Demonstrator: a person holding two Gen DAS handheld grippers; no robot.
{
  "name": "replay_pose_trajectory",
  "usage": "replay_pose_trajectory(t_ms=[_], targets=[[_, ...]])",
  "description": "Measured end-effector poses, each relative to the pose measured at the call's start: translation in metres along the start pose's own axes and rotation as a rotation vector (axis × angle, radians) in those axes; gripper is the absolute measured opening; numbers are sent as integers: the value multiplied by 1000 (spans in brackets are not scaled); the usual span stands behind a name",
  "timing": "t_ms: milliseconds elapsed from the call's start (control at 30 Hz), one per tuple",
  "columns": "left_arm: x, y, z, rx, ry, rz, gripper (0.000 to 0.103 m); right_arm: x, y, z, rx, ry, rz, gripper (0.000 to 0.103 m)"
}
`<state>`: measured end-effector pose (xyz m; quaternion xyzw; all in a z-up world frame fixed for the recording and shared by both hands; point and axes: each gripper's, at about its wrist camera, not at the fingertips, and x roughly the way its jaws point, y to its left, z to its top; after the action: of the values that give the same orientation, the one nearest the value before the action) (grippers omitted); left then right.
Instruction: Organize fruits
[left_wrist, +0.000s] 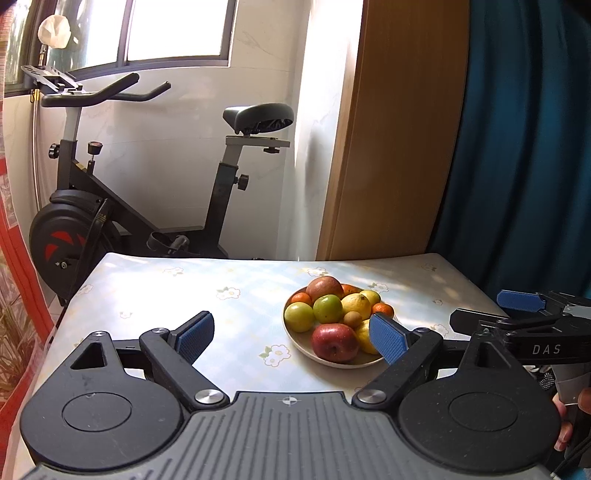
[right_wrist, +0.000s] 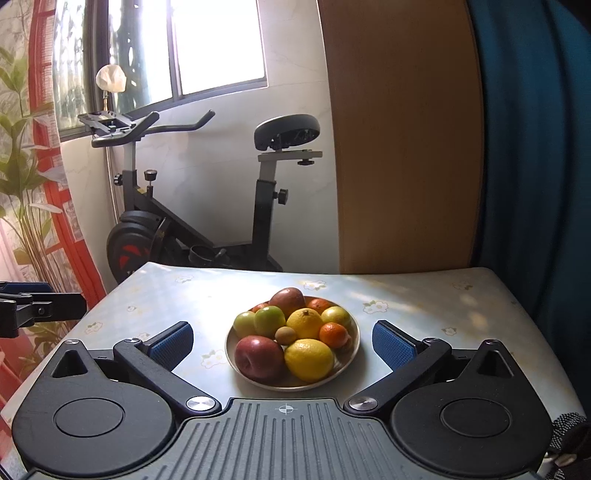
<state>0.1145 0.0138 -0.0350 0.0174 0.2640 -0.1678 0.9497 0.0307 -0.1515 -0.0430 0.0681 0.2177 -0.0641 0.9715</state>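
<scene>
I see bare bench (right_wrist: 424, 295) all around the fruit plate (right_wrist: 352, 354); my left tool (left_wrist: 291, 334) and right tool (right_wrist: 282, 343) hover released, tilted down.

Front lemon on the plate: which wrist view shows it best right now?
The right wrist view: the front lemon lies whole and unblocked between that gripper's open jaws, beside the red apple. In the left wrist view only a sliver of it shows, behind a blue pad.
</scene>
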Motion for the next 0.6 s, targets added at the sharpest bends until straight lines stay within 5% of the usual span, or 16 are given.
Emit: replay_pose_trajectory(t_ms=[600], targets=[[-18, -8, -1, 33, -38, 53, 93, -20, 8, 9, -19, -18, -16, 103]])
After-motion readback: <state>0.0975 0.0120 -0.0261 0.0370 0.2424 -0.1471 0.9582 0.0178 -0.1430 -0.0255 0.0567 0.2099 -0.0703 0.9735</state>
